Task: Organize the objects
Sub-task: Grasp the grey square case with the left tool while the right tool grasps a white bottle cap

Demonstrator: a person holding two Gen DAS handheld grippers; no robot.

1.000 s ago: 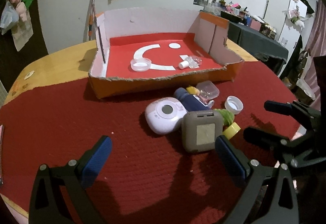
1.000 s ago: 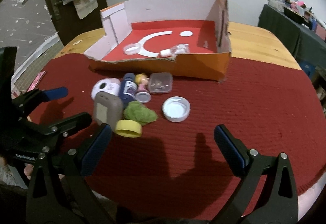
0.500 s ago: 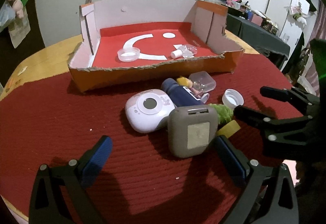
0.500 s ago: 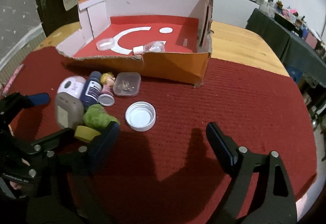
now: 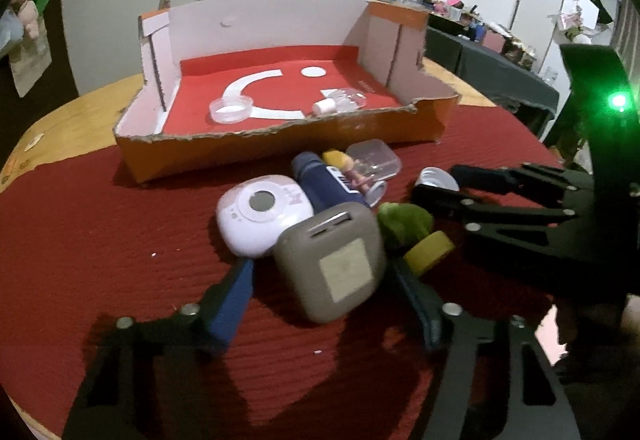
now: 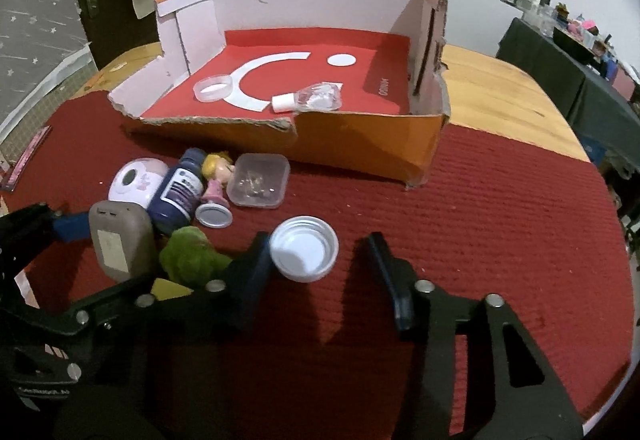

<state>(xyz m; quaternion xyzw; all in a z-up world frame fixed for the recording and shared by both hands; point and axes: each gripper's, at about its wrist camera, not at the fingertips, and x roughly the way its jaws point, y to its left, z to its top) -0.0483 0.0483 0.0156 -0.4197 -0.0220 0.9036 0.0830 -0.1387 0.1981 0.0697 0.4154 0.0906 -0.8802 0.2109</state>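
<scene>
A pile of small objects lies on the red mat in front of an orange cardboard box (image 5: 280, 150). My left gripper (image 5: 320, 268) straddles a grey square device (image 5: 336, 264). Its jaws are closing, and a gap still shows at the left pad (image 5: 236, 292). My right gripper (image 6: 316, 240) has a white cap (image 6: 304, 254) between its closing jaws. The left finger (image 6: 256, 268) is at the cap's rim and the right finger (image 6: 384, 272) stands apart from it. In the left wrist view the right gripper (image 5: 448, 184) is at the right, around the white cap (image 5: 434, 176).
Beside the grey device lie a white round gadget (image 5: 264, 214), a dark blue bottle (image 5: 324, 184), a small doll (image 5: 348, 168), a clear plastic case (image 5: 374, 160), a green fuzzy lump (image 5: 404, 220) and a yellow ring (image 5: 428, 252). The box holds a clear dish (image 5: 232, 110) and a small bottle (image 5: 340, 102).
Both grippers have come forward and down onto the pile and narrowed their jaws. The left now brackets the grey device and the right brackets the white cap.
</scene>
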